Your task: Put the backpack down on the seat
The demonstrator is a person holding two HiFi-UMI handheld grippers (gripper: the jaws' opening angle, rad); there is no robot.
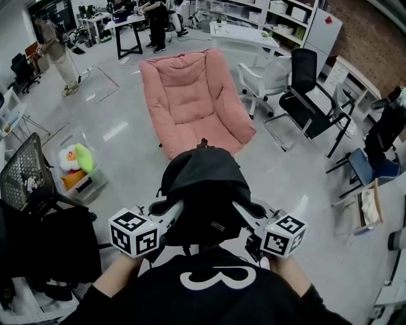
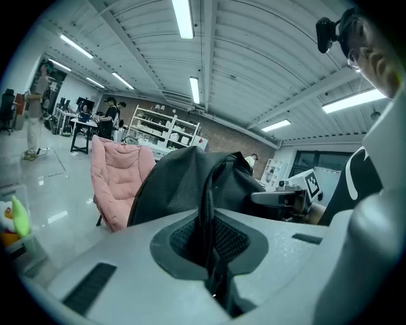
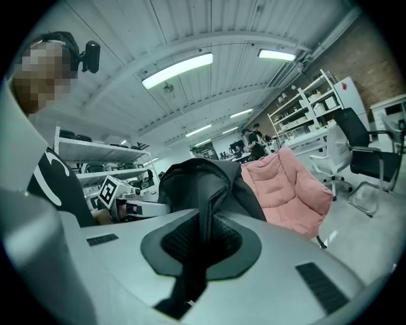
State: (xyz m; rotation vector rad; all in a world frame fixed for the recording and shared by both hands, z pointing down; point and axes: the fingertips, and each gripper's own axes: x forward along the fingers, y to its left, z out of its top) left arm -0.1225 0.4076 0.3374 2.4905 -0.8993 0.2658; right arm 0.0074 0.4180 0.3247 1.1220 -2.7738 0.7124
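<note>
Both grippers, left [image 1: 166, 209] and right [image 1: 248, 212], clamp what look like straps of the black backpack [image 1: 204, 184], carried short of the pink chair [image 1: 193, 101].

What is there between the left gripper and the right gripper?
The black backpack hangs between the left gripper and the right gripper. Each gripper is shut on it. The head view shows this.

We see a glossy grey floor [image 1: 130, 155] spreading around the pink armchair [image 1: 193, 101], with a white chair [image 1: 266, 77] and a black office chair [image 1: 303, 71] just right of it, a white table [image 1: 244, 35] and white shelves [image 1: 287, 16] behind it, and long ceiling lights [image 2: 183, 18] overhead.
</note>
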